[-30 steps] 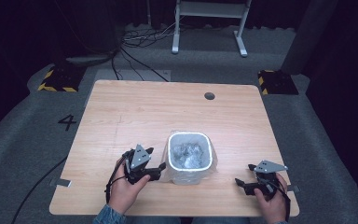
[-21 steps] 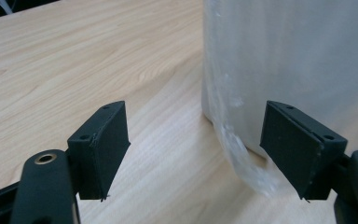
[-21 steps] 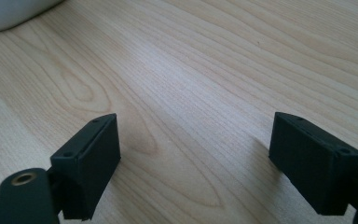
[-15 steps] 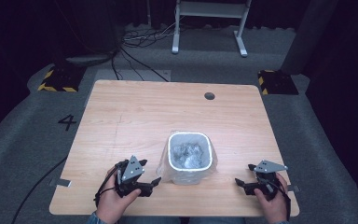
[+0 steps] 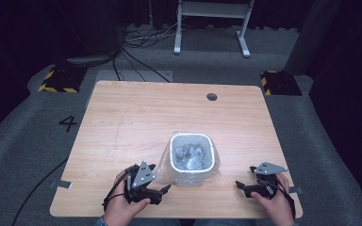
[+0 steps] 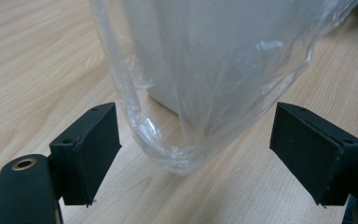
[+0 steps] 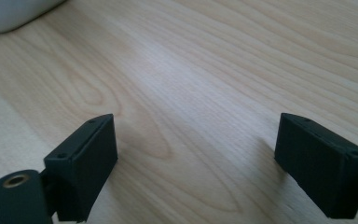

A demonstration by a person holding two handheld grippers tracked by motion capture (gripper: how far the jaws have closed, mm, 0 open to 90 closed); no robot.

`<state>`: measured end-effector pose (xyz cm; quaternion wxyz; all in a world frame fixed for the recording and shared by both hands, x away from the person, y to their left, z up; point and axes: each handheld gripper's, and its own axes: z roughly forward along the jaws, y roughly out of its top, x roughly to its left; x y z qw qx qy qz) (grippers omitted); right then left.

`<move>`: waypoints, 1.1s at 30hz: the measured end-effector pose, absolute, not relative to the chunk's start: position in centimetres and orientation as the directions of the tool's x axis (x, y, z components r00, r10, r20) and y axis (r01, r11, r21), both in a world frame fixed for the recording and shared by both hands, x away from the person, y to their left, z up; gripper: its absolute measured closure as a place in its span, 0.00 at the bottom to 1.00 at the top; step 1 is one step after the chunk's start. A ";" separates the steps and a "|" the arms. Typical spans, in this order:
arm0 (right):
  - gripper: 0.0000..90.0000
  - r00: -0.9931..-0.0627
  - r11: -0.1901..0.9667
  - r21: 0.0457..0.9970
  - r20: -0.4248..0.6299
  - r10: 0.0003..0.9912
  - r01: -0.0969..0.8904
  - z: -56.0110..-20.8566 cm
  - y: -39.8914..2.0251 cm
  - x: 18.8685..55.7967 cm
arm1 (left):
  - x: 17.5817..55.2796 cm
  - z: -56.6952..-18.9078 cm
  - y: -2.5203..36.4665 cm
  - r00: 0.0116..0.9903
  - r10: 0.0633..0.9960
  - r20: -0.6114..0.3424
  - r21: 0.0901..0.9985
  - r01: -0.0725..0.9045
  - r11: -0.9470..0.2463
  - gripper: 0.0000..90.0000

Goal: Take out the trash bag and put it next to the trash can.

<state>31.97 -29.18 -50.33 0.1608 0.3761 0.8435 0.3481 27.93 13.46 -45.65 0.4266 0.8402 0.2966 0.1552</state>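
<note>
The left gripper [image 5: 162,190], fingers just spread wide, sat beside the bag-lined white bin [image 5: 192,159] near the worktop's [image 5: 136,117] front edge; right gripper [image 5: 243,186] fingers apart. The slack plastic liner [image 6: 168,154] could snag and tip it.

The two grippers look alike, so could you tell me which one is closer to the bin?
The left gripper: its open fingers face the bin's loose plastic liner, while the right gripper sits apart over bare table.

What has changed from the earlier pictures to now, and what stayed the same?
The left gripper drew back from the bin's plastic liner toward the table's near edge; its jaws have just been opening, the liner hanging loose between them. The white bin and the open right gripper stayed put.
</note>
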 end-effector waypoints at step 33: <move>0.92 -0.901 0.503 0.826 0.015 0.433 0.255 -42.6 -21.9 31.2 | 26.4 -43.5 13.1 0.781 0.622 0.056 0.877 0.259 -0.405 0.67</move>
